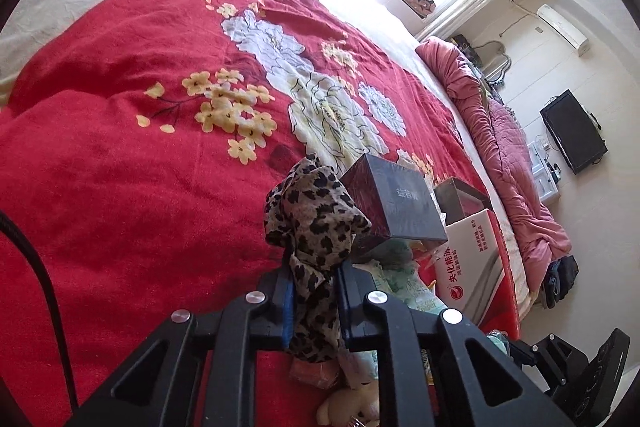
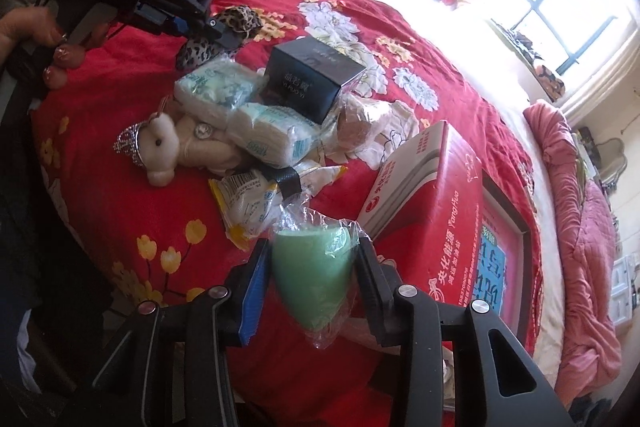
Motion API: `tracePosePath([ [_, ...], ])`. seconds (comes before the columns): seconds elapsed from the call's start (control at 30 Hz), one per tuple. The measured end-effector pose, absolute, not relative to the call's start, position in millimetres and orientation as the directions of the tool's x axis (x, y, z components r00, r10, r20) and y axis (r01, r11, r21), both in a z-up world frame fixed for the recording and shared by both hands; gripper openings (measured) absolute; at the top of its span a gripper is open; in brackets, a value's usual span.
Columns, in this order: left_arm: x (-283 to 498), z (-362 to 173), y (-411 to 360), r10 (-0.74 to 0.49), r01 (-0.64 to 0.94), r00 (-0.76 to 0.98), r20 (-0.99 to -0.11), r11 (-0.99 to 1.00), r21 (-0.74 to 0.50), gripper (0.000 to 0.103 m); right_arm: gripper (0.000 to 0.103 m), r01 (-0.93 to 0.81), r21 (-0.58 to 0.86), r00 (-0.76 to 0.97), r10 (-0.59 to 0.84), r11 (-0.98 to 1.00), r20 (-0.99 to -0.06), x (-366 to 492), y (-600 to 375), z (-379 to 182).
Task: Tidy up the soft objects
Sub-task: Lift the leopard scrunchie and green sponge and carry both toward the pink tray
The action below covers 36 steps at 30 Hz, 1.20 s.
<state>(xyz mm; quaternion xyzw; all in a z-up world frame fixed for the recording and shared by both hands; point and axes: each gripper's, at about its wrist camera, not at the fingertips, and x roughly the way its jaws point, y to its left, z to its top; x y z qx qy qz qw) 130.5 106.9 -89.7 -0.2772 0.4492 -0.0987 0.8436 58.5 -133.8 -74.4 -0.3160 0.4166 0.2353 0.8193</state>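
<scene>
A bed under a red floral blanket point(image 2: 120, 195) fills a sunlit bedroom, strewn with a cream teddy bear point(image 2: 176, 151), white tissue packs point(image 2: 240, 107), a black glossy box point(image 2: 312, 77) and a red cardboard carton point(image 2: 436, 203). The left gripper point(image 1: 314, 291) pinches a leopard-print fabric scarf point(image 1: 312, 223) just beside the black box. The right gripper point(image 2: 312, 279) is clamped on a green foam sponge in clear plastic wrap point(image 2: 310, 267), held above the blanket beside the carton.
</scene>
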Motion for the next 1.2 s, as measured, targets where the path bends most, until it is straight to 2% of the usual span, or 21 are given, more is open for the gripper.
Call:
tracePosePath([
  [0.13,119.5,-77.5,105.1,-0.362,-0.069,0.6,-0.713,0.865,-0.498,0.017,0.043,-0.638,-0.269,0.544,0.175,0.722,-0.821,56.8,-136.9,-64.4],
  [0.53,82.7,-46.1,71.1,-0.31,0.003,0.627,-0.715,0.918,-0.396,0.017,0.043,-0.592,-0.151,0.568,0.278,0.792,-0.775,55.1,-144.6,-42.7],
  [0.73,64.4,-21.2,50.1,-0.254,0.03,0.653,-0.713,0.95,-0.311,0.017,0.043,-0.573,-0.105,0.602,0.331,0.813,-0.727,51.1,-148.0,-22.5],
  [1.2,35.0,15.6,23.3,-0.16,0.015,0.679,-0.717,0.979,-0.204,0.017,0.043,-0.51,-0.009,0.689,0.402,0.86,-0.603,40.2,-165.0,33.1],
])
